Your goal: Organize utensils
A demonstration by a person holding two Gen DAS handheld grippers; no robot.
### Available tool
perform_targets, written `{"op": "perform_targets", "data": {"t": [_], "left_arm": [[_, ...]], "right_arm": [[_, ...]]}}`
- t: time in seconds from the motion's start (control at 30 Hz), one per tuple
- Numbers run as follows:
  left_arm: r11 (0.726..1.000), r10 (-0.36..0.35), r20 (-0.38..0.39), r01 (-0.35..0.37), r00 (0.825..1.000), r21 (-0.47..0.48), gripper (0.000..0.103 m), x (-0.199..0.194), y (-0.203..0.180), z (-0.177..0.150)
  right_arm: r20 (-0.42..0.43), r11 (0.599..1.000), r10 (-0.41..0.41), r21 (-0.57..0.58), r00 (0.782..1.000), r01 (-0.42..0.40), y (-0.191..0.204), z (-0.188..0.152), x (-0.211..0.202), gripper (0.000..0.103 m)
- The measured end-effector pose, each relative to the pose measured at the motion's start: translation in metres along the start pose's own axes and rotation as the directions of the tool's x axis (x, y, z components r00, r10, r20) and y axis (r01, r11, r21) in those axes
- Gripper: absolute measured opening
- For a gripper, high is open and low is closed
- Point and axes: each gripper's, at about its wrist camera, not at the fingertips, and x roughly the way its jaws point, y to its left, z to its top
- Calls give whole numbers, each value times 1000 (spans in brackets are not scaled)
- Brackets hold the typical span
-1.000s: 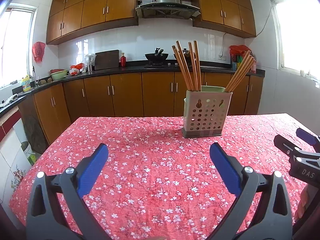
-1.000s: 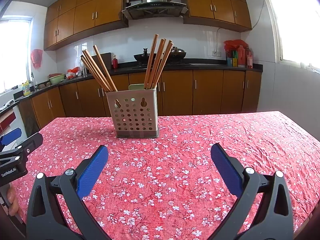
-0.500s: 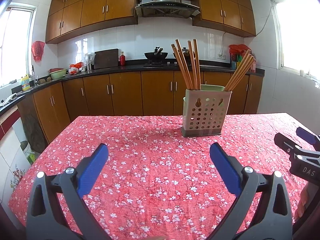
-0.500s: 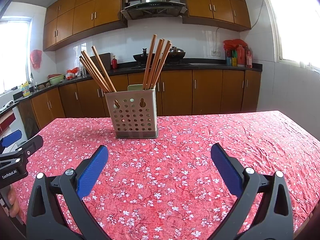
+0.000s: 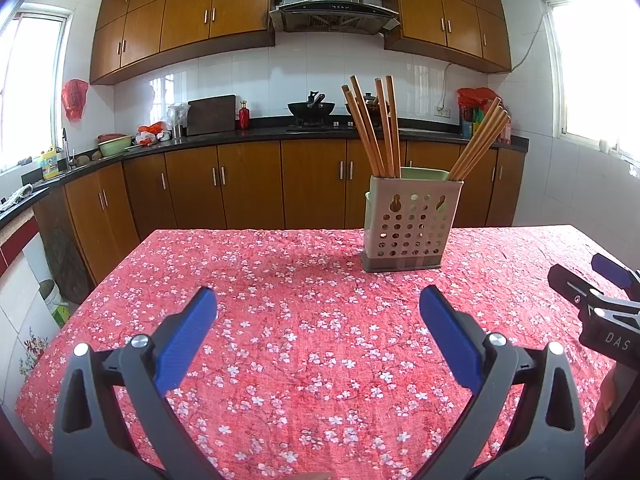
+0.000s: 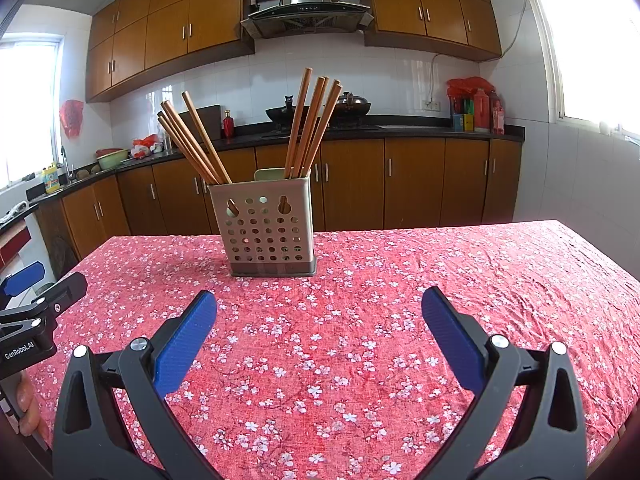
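A beige perforated utensil holder (image 5: 410,224) stands on the red floral tablecloth (image 5: 304,320), with several wooden chopsticks (image 5: 376,128) standing in two bunches. It also shows in the right wrist view (image 6: 268,230), with its chopsticks (image 6: 312,128). My left gripper (image 5: 318,320) is open and empty, short of the holder and to its left. My right gripper (image 6: 319,322) is open and empty, short of the holder and to its right. Each gripper shows at the edge of the other's view: the right one (image 5: 600,304), the left one (image 6: 36,312).
The table's left edge (image 5: 92,300) drops to a tiled floor with a bucket (image 5: 54,300). Brown kitchen cabinets (image 5: 248,184) and a dark counter with a wok (image 5: 311,109) run behind the table. Windows are at both sides.
Both grippers have drawn back and tilted slightly, so the holder sits a little higher and farther in each view. Both stay open and empty.
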Motion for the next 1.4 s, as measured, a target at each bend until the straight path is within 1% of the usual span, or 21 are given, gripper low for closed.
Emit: {"op": "perform_targets", "data": {"t": [1.4], "left_arm": [[1000, -6, -8, 6, 1000, 2, 99, 1, -1, -1]], "right_arm": [[-6, 1000, -5, 8, 1000, 5, 1, 1, 2, 101]]}}
